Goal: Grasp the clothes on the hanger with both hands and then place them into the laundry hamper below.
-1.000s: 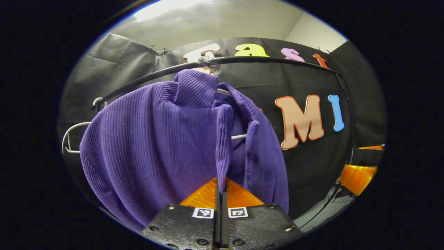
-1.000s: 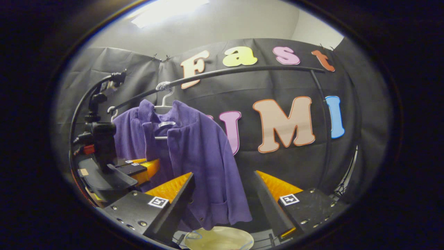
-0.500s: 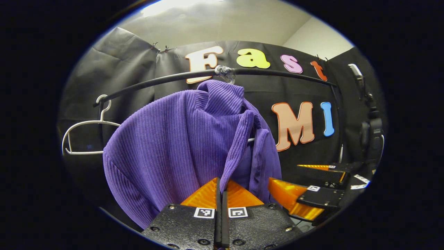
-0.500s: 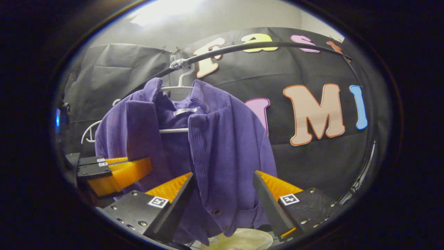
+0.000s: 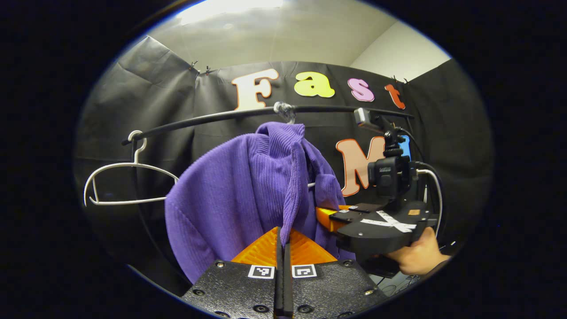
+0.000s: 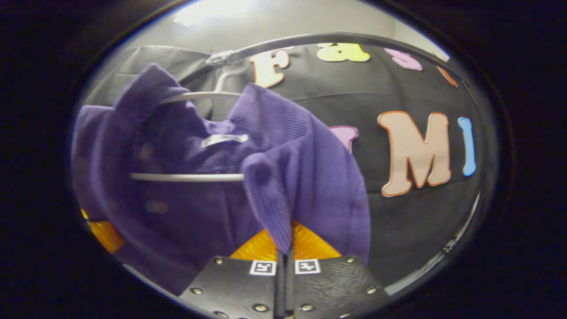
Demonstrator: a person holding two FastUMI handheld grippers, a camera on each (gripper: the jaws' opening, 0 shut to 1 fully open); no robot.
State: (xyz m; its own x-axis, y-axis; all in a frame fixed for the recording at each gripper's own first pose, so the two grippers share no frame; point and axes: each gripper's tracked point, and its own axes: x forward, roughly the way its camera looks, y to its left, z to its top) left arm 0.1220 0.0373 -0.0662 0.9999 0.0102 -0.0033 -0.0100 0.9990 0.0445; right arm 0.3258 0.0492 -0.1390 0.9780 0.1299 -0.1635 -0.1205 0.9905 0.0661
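Both grippers pinch the purple cardigan (image 5: pixel 230 195), which hangs on a white hanger (image 6: pixel 186 177) under the black rail (image 5: pixel 221 116). The left gripper (image 5: pixel 282 241) and right gripper (image 6: pixel 283 248) each clamp one front edge below the hanger, probably so the cardigan slides off evenly.

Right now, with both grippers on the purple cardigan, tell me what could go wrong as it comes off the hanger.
1. The cardigan hangs on the white hanger, whose hook sits on the black rail; a downward pull could drag the hanger along.
2. The left gripper and right gripper each pinch just a front edge, so fabric may slip.
3. An empty hanger hangs close and could snag.
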